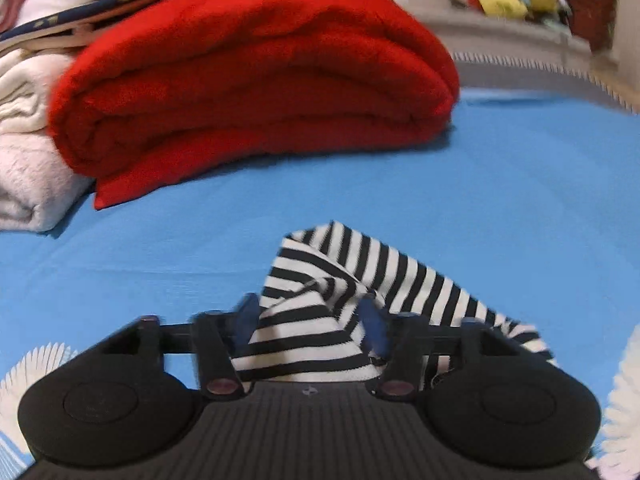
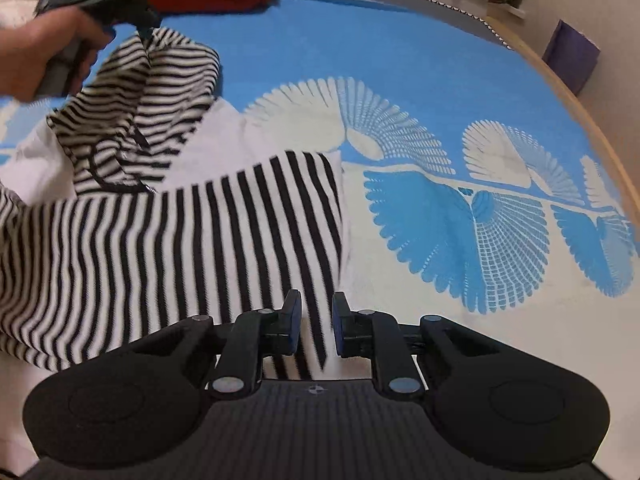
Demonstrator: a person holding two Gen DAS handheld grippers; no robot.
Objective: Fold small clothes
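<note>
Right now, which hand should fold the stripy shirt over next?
Left, probably. The left tool holds a bunched part of the shirt lifted off the blue cloth; the right tool only grips the flat edge.

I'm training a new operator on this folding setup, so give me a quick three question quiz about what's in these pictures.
1. True or false: the striped garment lies fully flat on the blue cloth.
2. Which folded item sits beyond the left gripper? A: green towel. B: red blanket. C: yellow pillow.
3. Fill in: fabric passes between the jaws of the right gripper and the ____ gripper.

Key: 1 false, part of it is lifted and bunched; 2 B; 3 left.
</note>
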